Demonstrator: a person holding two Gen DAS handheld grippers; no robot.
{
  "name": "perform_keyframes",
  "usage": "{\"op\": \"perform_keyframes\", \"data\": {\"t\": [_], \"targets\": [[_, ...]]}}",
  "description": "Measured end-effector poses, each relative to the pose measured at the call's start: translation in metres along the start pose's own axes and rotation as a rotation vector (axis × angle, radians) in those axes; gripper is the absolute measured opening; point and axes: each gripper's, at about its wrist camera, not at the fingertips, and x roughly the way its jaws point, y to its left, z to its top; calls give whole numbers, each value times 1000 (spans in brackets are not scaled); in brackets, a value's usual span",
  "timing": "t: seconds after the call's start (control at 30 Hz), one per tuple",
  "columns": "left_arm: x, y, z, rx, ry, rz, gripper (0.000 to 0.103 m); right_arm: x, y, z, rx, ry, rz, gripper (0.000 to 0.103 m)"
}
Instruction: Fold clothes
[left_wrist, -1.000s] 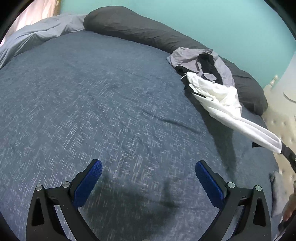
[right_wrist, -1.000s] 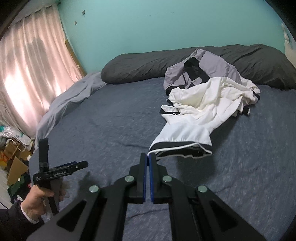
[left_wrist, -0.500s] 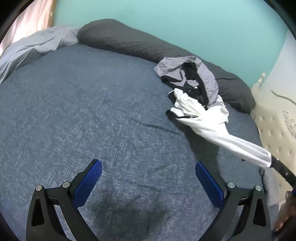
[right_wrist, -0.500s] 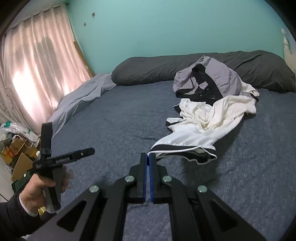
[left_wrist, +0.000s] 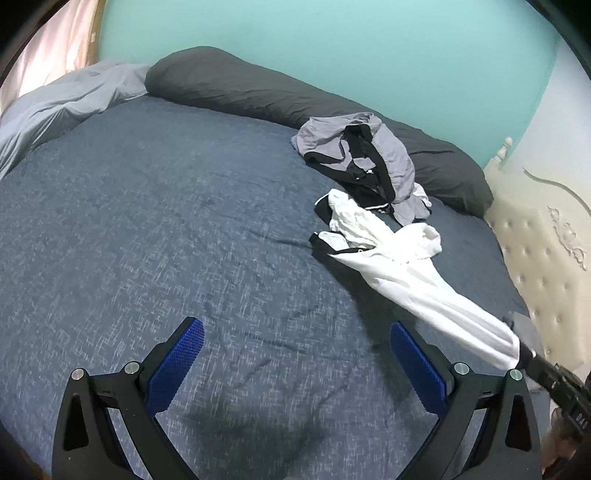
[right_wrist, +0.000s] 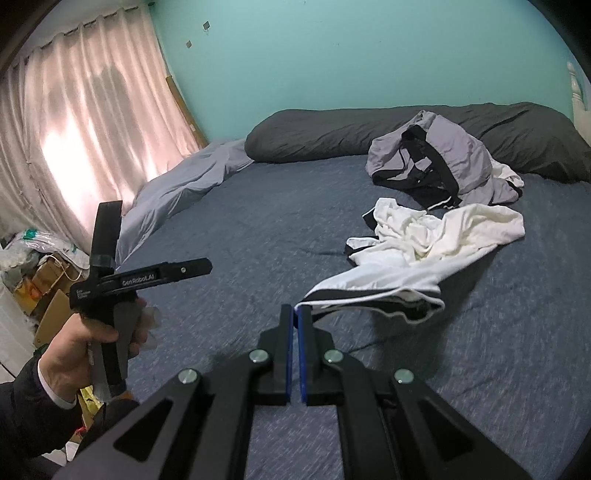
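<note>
White crumpled garment with black trim (right_wrist: 424, 243) lies unfolded on the blue bedcover (left_wrist: 184, 240), its hem pinched in the closed right gripper (right_wrist: 296, 314). Left gripper (left_wrist: 295, 350) hangs wide, empty. Grey-and-black garment (left_wrist: 365, 155), heaped beyond against the dark bolster (left_wrist: 240, 88), also remains to fold.

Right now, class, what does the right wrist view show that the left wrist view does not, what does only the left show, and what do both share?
Only the right wrist view shows the pink curtains, the cardboard boxes on the floor, and the person's hand gripping the left hand-held gripper. Only the left wrist view shows the cream tufted headboard and the left jaws spread wide over bare bedspread. Both show the blue bedspread, dark bolster, grey-and-black garment, and the white garment pinched at its hem by the right hand-held gripper.
</note>
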Motion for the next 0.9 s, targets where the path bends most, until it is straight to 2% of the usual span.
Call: {"op": "perform_keyframes", "data": {"t": [0.43, 0.63, 0.77, 0.83, 0.9], "targets": [[-26, -7, -23, 19, 1, -13, 103, -29, 38, -22, -63, 18, 18, 0], [-27, -3, -32, 21, 7, -4, 103, -4, 6, -29, 4, 65, -36, 0], [-13, -2, -38, 33, 17, 0, 103, 17, -19, -32, 48, 96, -74, 1], [-4, -1, -42, 38, 22, 7, 103, 28, -31, -34, 70, 111, -93, 10], [8, 0, -46, 36, 27, 6, 103, 39, -44, -35, 91, 127, -112, 37]]}}
